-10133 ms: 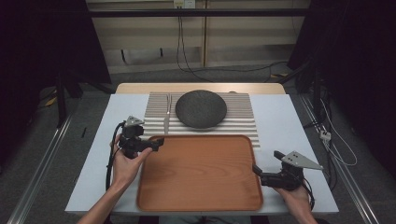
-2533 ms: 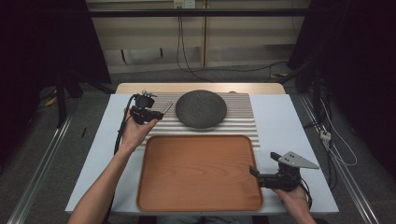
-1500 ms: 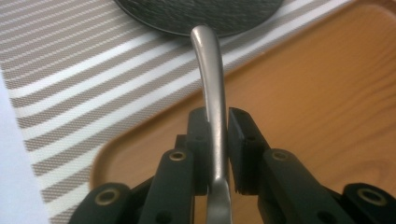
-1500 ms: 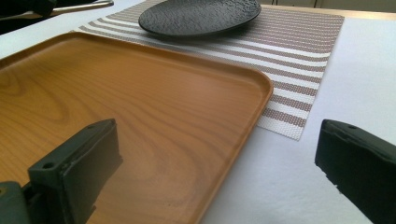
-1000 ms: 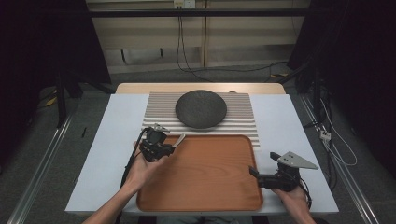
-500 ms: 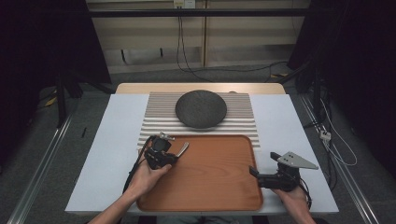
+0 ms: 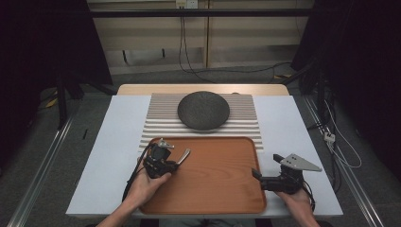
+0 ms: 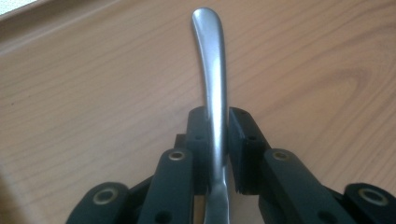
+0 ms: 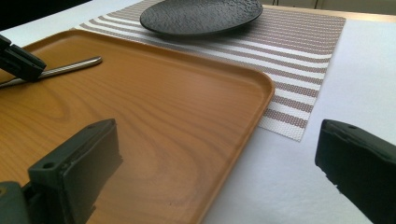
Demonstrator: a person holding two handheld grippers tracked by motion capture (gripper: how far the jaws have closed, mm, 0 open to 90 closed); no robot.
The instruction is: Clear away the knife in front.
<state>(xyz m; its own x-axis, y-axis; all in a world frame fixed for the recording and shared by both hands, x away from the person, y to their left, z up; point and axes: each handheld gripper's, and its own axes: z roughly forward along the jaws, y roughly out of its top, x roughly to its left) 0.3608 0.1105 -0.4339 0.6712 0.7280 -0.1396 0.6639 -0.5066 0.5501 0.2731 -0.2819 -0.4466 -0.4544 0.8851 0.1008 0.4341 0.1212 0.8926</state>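
My left gripper (image 7: 173, 162) (image 8: 217, 136) is shut on a piece of metal cutlery (image 8: 211, 70), whose handle end (image 7: 184, 154) sticks out forward over the left part of the brown wooden tray (image 7: 213, 184). Its working end is hidden behind the jaws. In the right gripper view the handle (image 9: 70, 67) lies low over the tray (image 9: 163, 121), and I cannot tell whether it touches. My right gripper (image 7: 257, 176) (image 9: 219, 154) stands open at the tray's right edge, with one jaw over the tray and the other over the white table.
A dark round plate (image 7: 203, 110) (image 9: 201, 14) rests on a striped placemat (image 7: 246, 125) (image 9: 299, 51) behind the tray. White tabletop (image 7: 118, 137) flanks the tray on both sides. Cables trail from both grippers toward the front edge.
The left gripper took the cutlery from the placemat beside the plate and carried it toward me onto the tray's left part. The right gripper has stayed put.
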